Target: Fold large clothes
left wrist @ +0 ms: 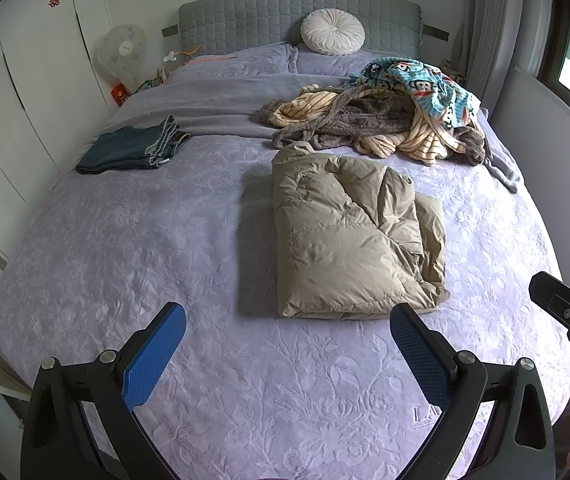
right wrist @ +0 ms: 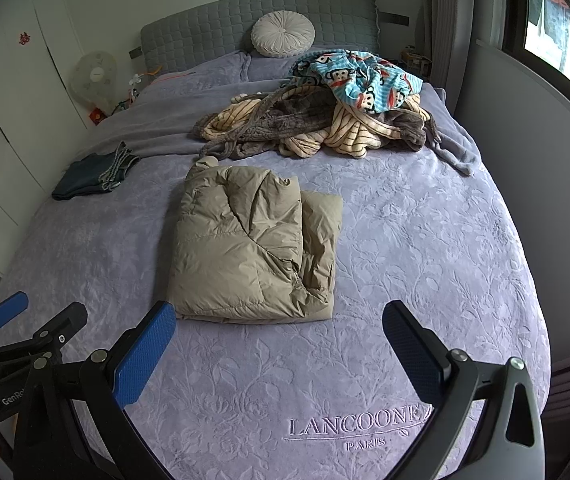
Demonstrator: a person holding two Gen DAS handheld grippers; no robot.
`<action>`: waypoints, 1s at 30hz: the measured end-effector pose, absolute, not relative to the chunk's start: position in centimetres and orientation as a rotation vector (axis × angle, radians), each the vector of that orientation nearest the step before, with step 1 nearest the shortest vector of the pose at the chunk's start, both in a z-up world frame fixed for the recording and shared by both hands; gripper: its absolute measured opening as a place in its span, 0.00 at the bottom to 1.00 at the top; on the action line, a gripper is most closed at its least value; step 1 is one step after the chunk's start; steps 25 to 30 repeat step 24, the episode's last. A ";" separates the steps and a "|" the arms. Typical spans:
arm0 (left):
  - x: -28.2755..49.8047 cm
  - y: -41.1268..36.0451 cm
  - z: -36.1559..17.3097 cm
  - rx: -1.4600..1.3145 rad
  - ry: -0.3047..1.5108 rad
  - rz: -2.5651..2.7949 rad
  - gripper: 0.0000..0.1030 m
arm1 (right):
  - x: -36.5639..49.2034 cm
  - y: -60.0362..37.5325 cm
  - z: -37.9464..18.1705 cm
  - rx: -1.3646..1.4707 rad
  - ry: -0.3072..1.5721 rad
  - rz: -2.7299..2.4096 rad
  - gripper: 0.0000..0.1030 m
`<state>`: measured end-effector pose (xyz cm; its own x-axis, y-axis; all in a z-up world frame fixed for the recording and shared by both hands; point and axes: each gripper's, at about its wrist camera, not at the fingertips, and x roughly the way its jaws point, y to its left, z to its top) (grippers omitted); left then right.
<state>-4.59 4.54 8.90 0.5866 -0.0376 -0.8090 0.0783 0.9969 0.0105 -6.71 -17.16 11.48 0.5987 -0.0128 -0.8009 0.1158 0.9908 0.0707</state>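
In the left wrist view, the left gripper (left wrist: 287, 344) hangs over the near part of the bed (left wrist: 125, 240), its blue-padded fingers (left wrist: 155, 354) spread wide apart and holding nothing. Just beyond them the tan puffer jacket (left wrist: 349, 236) lies folded into a thick rectangle on the lavender bedspread, free of both grippers. To the left near the bed's edge sits a folded pair of jeans (left wrist: 133, 148); behind the jacket a heap of unfolded clothes (left wrist: 381, 120) spreads toward the right side, topped by a blue cartoon-print piece. A round white cushion (left wrist: 333, 32) leans on the grey headboard. At the right edge, part of the right gripper (left wrist: 569, 300) juts in, too cropped to read its state here.

The right wrist view shows the right gripper (right wrist: 279, 340) with fingers (right wrist: 145, 354) likewise wide apart and empty, the jacket (right wrist: 257, 240) just ahead. Only this view shows the full embroidered "LANCOONE PARIS" lettering (right wrist: 357, 428) on the bedspread, and the left gripper (right wrist: 37, 316) from the side at lower left.
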 end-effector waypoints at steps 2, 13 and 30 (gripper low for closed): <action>-4.5 4.6 8.9 0.047 0.944 -0.067 0.99 | -6.6 -17.2 11.4 0.120 0.927 -0.075 1.00; -4.4 4.4 9.0 0.052 0.940 -0.070 0.99 | -6.6 -17.2 11.3 0.121 0.928 -0.074 1.00; -4.7 5.8 8.4 0.055 0.933 -0.075 0.99 | -6.8 -17.0 11.3 0.120 0.928 -0.080 1.00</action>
